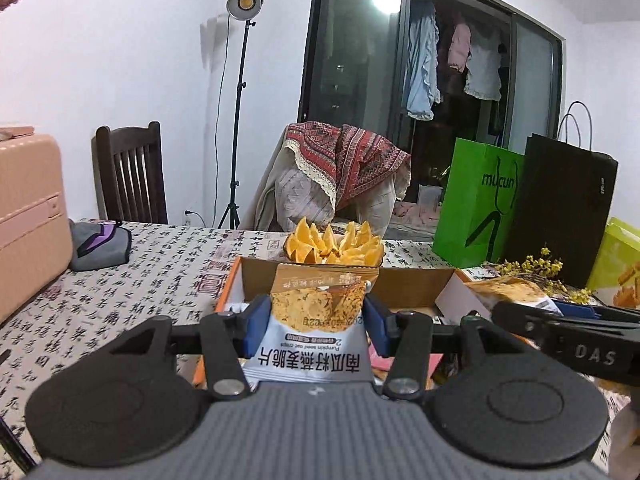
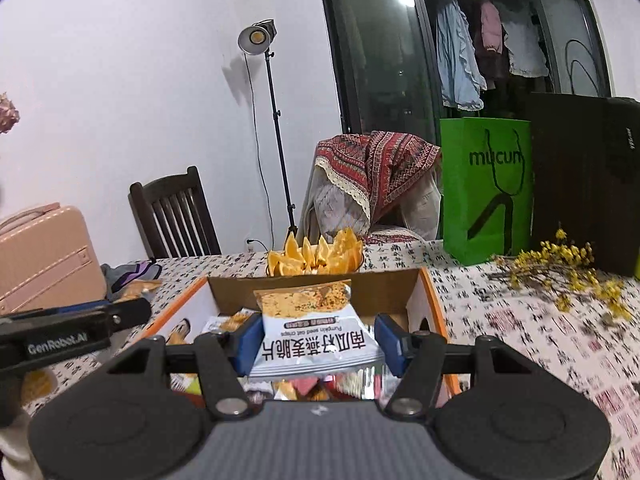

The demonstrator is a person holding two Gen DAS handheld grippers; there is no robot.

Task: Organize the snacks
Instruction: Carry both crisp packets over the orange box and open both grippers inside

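My left gripper (image 1: 318, 322) is shut on a white and orange oat crisp packet (image 1: 316, 320), held upright above an open cardboard box (image 1: 404, 284). My right gripper (image 2: 318, 334) is shut on a second packet of the same kind (image 2: 316, 328), also over the cardboard box (image 2: 384, 292). Each blue pad presses a side of its packet. Several more snack packets (image 2: 312, 386) lie inside the box under the right gripper. The right gripper's arm (image 1: 560, 332) shows at the right of the left wrist view, with its packet (image 1: 508, 290). The left gripper's arm (image 2: 60, 328) enters the right wrist view from the left.
A bowl of orange wedges (image 1: 334, 246) stands just behind the box. A green paper bag (image 1: 476, 200), a black bag (image 1: 560, 204) and yellow dried flowers (image 2: 568, 272) sit at the right. A pink suitcase (image 1: 28, 224) and a grey pouch (image 1: 100, 246) lie at the left.
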